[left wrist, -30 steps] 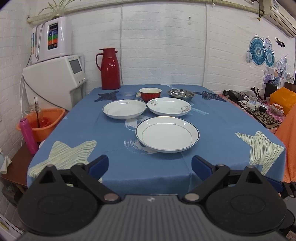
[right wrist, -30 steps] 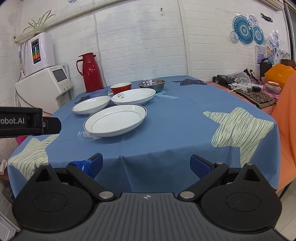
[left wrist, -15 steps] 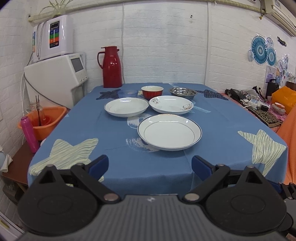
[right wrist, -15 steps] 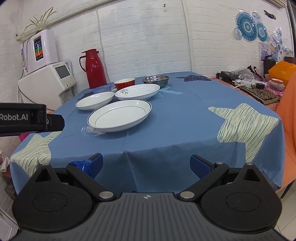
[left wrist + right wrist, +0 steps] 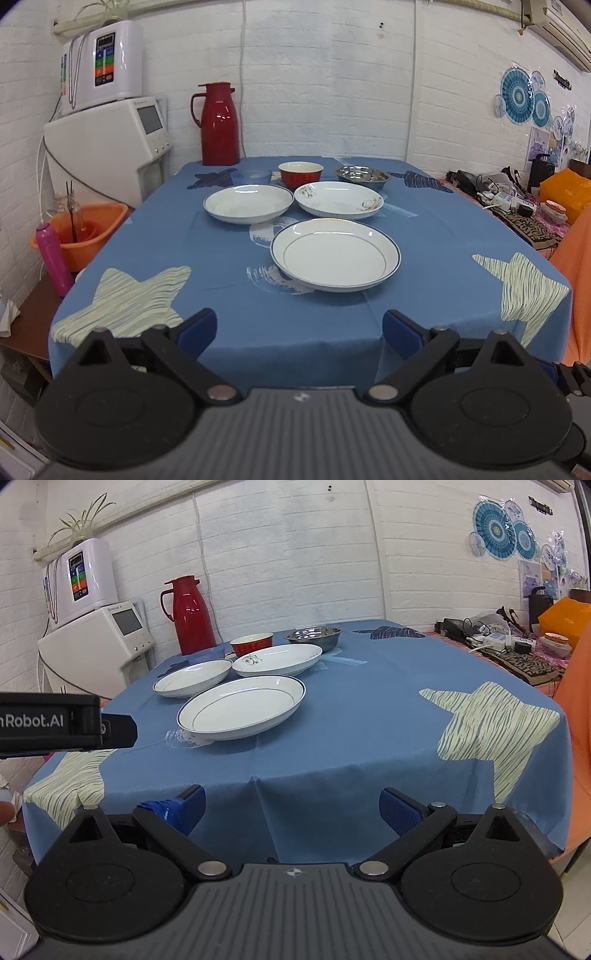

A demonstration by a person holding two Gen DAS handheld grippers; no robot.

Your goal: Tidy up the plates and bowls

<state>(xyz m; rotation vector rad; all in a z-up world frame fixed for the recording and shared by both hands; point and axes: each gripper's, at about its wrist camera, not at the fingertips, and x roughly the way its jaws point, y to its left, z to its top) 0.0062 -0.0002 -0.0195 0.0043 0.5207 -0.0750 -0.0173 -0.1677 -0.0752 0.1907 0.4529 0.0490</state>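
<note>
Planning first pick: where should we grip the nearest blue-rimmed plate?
Take the blue-rimmed plate by its raised near rim, coming low from the table's front edge. It sits flat, upright, apart from the other plates; the open left hand-held gripper faces it.

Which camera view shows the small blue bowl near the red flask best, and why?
The left wrist view. There the blue bowl sits in the open beside the red bowl, its rim and wall plain. In the right wrist view only a sliver of the blue bowl shows behind a white plate.
</note>
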